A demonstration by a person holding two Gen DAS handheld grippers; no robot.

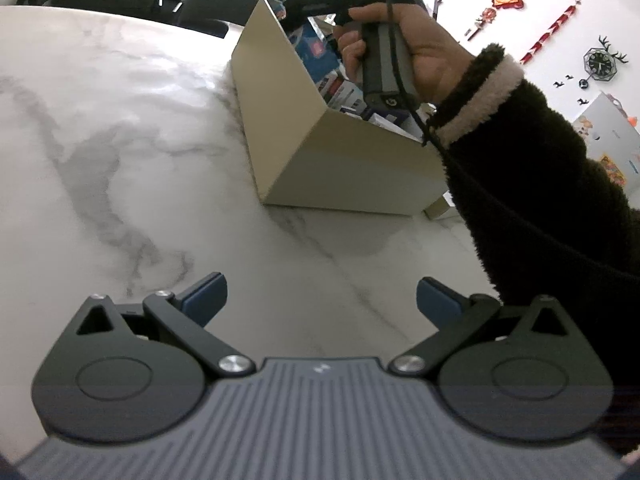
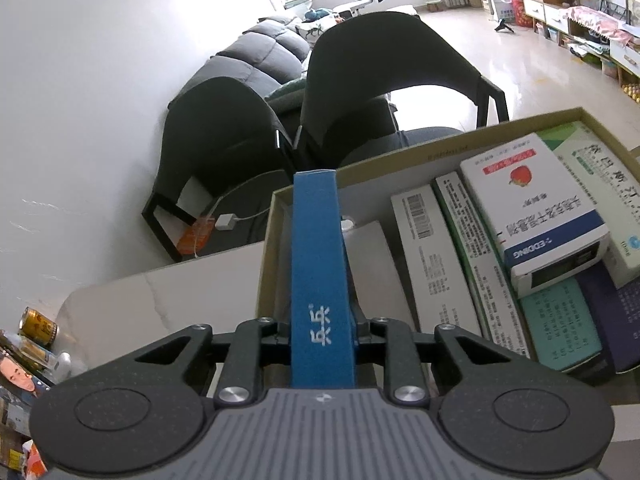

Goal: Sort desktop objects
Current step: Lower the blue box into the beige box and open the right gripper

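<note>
My right gripper is shut on a long blue box with white characters, holding it edge-up over the left end of an open cardboard box. Inside lie several flat medicine cartons, among them a white one with a red apple. In the left wrist view my left gripper stands open and empty above the marble table. Ahead of it the cream cardboard box sits on the table, with a person's hand holding the right gripper's handle over it.
Two dark chairs stand past the table's far edge. Cans and small items crowd the table's left side in the right wrist view. A dark fleece sleeve crosses the right of the left wrist view.
</note>
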